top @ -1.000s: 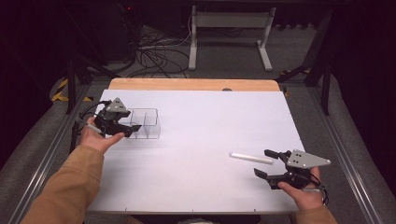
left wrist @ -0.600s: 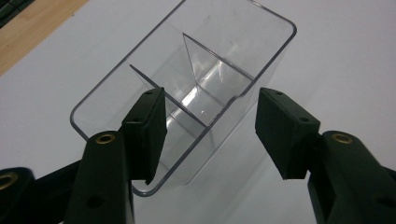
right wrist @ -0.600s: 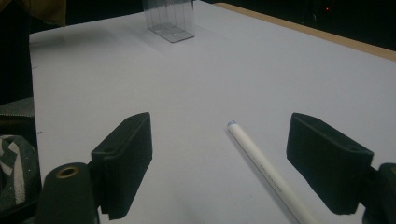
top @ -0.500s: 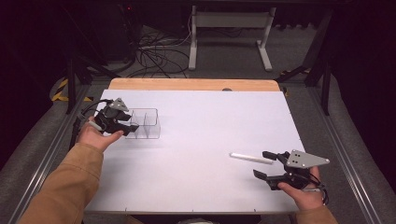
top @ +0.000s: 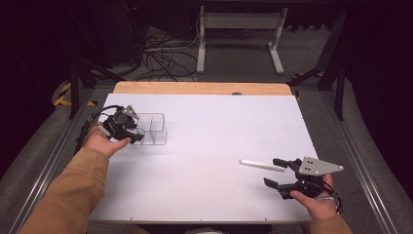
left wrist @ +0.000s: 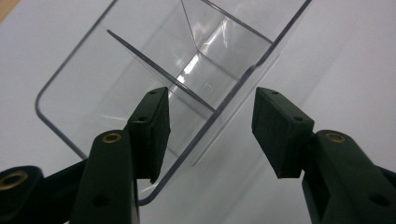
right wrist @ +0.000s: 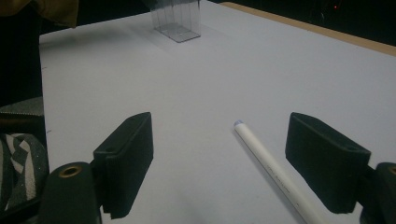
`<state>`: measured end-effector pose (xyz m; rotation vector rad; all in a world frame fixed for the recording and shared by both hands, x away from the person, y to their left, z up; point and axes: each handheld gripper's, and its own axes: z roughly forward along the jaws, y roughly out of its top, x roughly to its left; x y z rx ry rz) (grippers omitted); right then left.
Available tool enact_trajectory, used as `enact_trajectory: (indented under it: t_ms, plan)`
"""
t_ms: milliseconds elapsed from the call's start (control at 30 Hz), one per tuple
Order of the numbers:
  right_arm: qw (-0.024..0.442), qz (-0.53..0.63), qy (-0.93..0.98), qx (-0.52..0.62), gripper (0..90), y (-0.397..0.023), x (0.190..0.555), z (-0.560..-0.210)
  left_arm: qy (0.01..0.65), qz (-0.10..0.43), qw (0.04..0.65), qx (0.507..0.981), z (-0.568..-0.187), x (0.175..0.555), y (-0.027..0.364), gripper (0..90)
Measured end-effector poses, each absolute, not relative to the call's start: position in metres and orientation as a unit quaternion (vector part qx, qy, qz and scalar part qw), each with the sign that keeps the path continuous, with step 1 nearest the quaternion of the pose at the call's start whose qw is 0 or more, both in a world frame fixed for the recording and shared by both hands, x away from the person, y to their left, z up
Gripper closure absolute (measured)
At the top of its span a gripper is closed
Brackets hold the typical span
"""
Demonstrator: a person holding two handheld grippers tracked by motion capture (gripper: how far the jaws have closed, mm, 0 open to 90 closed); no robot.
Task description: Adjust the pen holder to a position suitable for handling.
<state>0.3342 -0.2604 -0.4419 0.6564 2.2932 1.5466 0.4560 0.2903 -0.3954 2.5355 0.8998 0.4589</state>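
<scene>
**Left tongs closing over the organiser's wall; right tongs waiting around the tube**

- Left tongs (top: 138,138) are straddling the near long wall of the clear divided organiser (top: 155,129). In the left gripper view one pad (left wrist: 154,128) is sitting inside the box (left wrist: 140,84) and the other is outside it, with air showing on both sides of the wall. Jaws have just been closing on it, but are not yet pressing, so I am reading them as released.
- Right tongs (top: 278,172) are spread wide and gripping nothing. The white plastic tube (right wrist: 275,172) is lying flat on the table (top: 219,126) between the jaws, nearer the right-hand pad in the right gripper view, touching neither.
- The organiser is sitting well ahead of the right tongs, at the far side of the table.

Risks, as I am judging them:
- The wall is thin, slick plastic; an off-centre squeeze could slip off, or tip or skid the light box.
- The tube is round and could roll away when a pad nudges it first.

Against the earlier frames: the left tongs are sitting closer over the organiser's edge with jaws narrower; the right hand and tube are looking unchanged.
</scene>
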Motion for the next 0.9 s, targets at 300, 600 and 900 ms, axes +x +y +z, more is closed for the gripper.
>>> enact_trajectory:
  t_ms: [300,600,900]
  plan:
    - [0.145,0.537,0.799,0.229,24.2,-0.260,0.335,-0.443,0.322,0.160,0.180,0.916,-0.402,0.459,0.285,48.5]
    - [0.144,0.538,0.798,0.230,24.1,-0.260,0.335,-0.444,0.307,0.157,0.160,0.925,-0.402,0.455,0.286,59.1]
    - [0.141,0.535,0.801,0.229,23.9,-0.258,0.336,-0.445,0.259,0.145,0.165,0.941,-0.394,0.445,0.286,77.3]
